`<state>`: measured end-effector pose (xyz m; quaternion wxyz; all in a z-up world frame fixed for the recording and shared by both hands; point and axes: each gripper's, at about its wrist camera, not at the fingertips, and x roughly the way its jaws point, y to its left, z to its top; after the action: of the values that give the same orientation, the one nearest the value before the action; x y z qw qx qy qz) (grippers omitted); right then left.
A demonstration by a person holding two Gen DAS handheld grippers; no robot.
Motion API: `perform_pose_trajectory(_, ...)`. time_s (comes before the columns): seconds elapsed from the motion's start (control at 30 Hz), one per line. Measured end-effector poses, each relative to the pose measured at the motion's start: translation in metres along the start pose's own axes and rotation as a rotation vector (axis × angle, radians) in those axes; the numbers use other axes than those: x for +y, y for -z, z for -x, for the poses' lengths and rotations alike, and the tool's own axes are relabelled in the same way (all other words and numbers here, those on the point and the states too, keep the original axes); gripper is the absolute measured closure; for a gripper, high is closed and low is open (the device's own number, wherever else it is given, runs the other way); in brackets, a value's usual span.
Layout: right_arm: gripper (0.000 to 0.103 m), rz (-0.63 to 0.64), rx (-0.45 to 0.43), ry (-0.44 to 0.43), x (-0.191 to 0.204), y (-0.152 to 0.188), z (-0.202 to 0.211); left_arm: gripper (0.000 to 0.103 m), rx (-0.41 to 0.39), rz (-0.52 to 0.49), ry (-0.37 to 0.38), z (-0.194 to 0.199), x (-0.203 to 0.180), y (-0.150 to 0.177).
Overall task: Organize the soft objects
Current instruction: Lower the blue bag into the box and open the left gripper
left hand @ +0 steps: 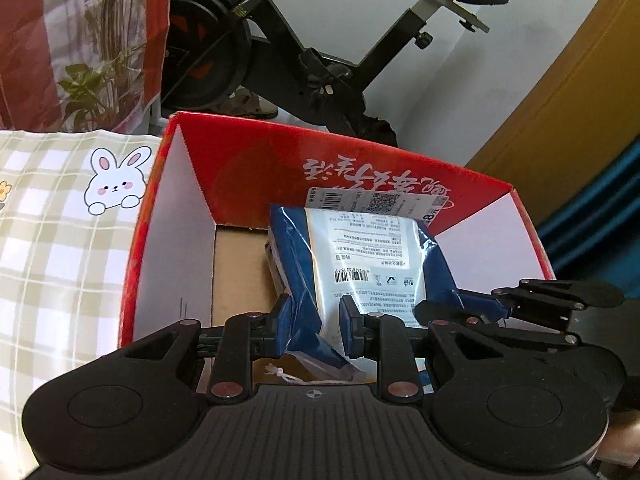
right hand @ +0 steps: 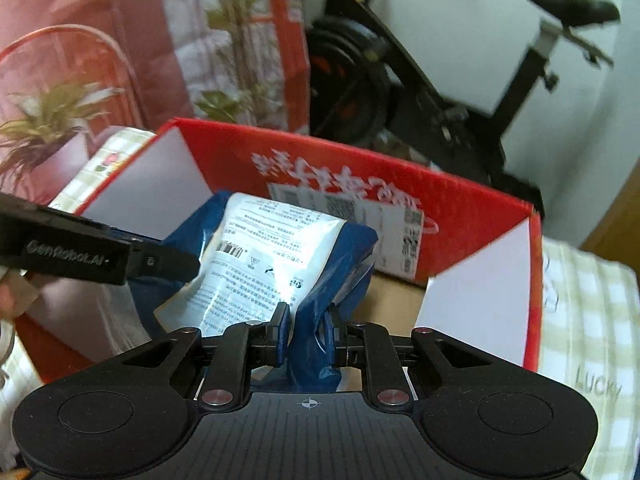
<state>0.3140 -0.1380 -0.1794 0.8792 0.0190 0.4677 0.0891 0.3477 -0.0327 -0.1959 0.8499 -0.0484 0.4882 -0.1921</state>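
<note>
- Left gripper (left hand: 314, 330) was nearest the lens in the left wrist view; its jaws were clamped on the near left edge of the pack (left hand: 360, 256), with blue film bunched between the pads.
- Right gripper (right hand: 306, 334) was likewise clamped on the pack (right hand: 276, 252), pinching a crumpled blue fold at the near right edge.
- Each gripper appeared in the other's view: the right one entered from the right edge of the left view, the left one from the left edge of the right view, where part of a hand (right hand: 10, 294) showed behind it.
- Pack: soft, blue and white plastic, with printed text and barcodes facing up. It was held by both grippers over the open box (left hand: 256, 168), inside its walls; contact with the floor of the box could not be determined.
- Box: red outside, white on the inner side flaps, brown cardboard floor, with a white label on the far inner wall.
- Box stood on a checked cloth (left hand: 52, 240) bearing a rabbit print.
- Exercise bike (left hand: 360, 60) stood behind the box, against a white wall.
- Plants (right hand: 52, 120) stood to the left rear.
</note>
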Motion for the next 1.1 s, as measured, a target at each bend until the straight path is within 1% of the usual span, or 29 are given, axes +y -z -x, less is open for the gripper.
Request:
perform_pose_trajectory(0.13,0.087,-0.063,0.056,0.046,-0.009,-0.002,-0.011,0.077,-0.004,-0.008,-0.010,-0.006,0.004,-0.005)
perform_pose_trajectory(0.2,0.088,-0.083,0.082,0.058,-0.011,-0.002,-0.016,0.074,-0.018,-0.017,-0.013,-0.003,0.004,-0.003)
perform_pose_trajectory(0.3,0.088,-0.070,0.120,0.074,-0.009,-0.002,-0.022,0.073,-0.034,-0.035,-0.021,0.003,0.002,0.000)
perform_pose_trajectory(0.4,0.082,-0.064,0.157,0.079,-0.008,-0.001,-0.025,0.073,-0.046,-0.049,-0.008,0.010,0.000,0.001)
perform_pose_trajectory(0.47,0.077,-0.069,0.181,0.089,-0.007,-0.002,-0.026,0.073,-0.055,-0.054,-0.015,0.017,0.000,0.003)
perform_pose_trajectory(0.5,0.076,-0.066,0.187,0.089,-0.007,-0.001,-0.025,0.073,-0.062,-0.057,-0.016,0.022,0.000,0.005)
perform_pose_trajectory(0.57,0.072,-0.046,0.176,0.069,-0.003,-0.001,-0.018,0.073,-0.077,-0.066,-0.016,0.030,0.002,0.008)
perform_pose_trajectory(0.7,0.071,-0.005,0.120,0.038,0.006,0.000,0.013,0.073,-0.102,-0.100,-0.029,0.051,-0.003,0.017)
perform_pose_trajectory(0.8,0.071,0.031,0.072,0.029,0.015,0.006,0.042,0.073,-0.118,-0.100,-0.020,0.070,-0.004,0.025)
perform_pose_trajectory(1.0,0.071,0.037,-0.020,-0.044,0.027,0.025,0.101,0.073,-0.172,-0.109,-0.026,0.116,-0.009,0.052)
perform_pose_trajectory(1.1,0.071,0.020,-0.046,-0.071,0.033,0.040,0.123,0.073,-0.182,-0.106,-0.022,0.136,-0.010,0.069)
